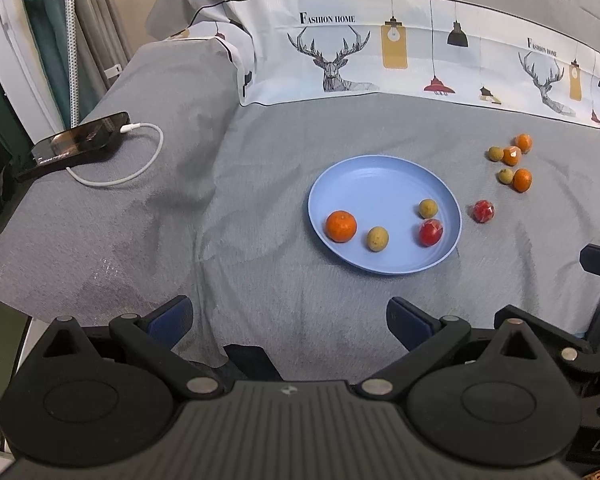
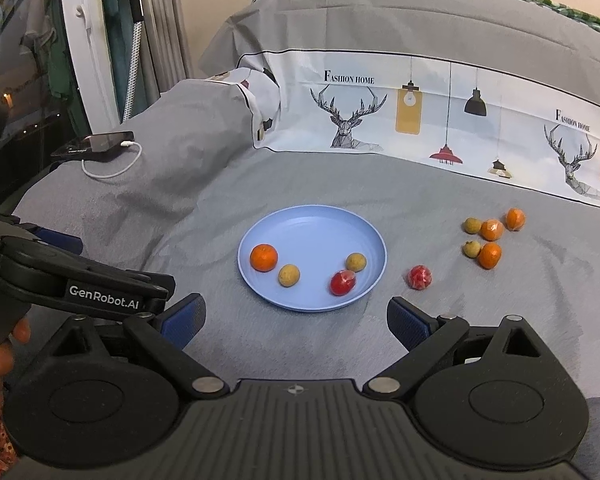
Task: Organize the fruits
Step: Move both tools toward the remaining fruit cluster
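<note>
With both tongs, left point(image 1: 289, 318) and right point(image 2: 296, 320), released and empty, we judged four fruits on the blue plate point(image 2: 296, 222), six point(image 2: 490, 255) left on the bed right of it.

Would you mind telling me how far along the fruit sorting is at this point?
Four fruits sit on the blue plate: an orange, two brownish ones and a wrapped red one. Nothing is in hand: the left gripper and right gripper are open and empty. Left on the grey cloth: a red fruit and a cluster of five.
</note>
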A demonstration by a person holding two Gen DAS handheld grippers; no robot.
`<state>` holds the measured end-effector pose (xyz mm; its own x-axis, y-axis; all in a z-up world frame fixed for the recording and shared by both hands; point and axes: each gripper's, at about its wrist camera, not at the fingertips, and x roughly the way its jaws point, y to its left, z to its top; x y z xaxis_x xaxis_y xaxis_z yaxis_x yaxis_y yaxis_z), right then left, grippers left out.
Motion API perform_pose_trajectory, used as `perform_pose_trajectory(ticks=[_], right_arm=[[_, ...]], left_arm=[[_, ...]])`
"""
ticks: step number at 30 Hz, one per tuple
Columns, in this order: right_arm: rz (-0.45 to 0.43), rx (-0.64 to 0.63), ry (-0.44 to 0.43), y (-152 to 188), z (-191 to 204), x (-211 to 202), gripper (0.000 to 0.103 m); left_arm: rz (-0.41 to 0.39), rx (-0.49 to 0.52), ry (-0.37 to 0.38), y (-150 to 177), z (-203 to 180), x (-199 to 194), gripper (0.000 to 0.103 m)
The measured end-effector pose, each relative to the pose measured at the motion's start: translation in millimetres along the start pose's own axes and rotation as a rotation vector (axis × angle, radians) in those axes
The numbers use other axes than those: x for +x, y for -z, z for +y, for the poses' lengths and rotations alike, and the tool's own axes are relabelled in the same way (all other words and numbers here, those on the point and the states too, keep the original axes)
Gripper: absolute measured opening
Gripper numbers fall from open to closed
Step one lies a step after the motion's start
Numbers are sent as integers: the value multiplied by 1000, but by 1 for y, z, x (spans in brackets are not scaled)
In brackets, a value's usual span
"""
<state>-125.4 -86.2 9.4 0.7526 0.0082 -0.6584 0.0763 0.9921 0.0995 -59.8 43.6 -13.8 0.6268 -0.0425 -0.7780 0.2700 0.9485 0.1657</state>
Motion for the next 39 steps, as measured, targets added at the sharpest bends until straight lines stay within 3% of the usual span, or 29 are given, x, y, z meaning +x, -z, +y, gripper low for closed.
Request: perform_pose_trajectory(ticks=[16, 24, 30, 34, 39], right_arm=[[23, 99, -9, 4, -27, 26, 97], [-15, 237, 184, 2, -105, 48, 97], [-43, 289, 380, 1, -182, 97, 97], [-3, 295, 416, -1, -224, 151, 97], [67, 259, 389, 1, -249, 207, 93]], left_arm=[[52, 14, -28, -13, -6, 25, 103], [107, -36, -15, -43, -14, 51, 103], [138, -61, -13, -73, -31, 72, 103], [145, -59, -17, -89, -46, 81, 103], [149, -31, -20, -109, -71, 97, 103]])
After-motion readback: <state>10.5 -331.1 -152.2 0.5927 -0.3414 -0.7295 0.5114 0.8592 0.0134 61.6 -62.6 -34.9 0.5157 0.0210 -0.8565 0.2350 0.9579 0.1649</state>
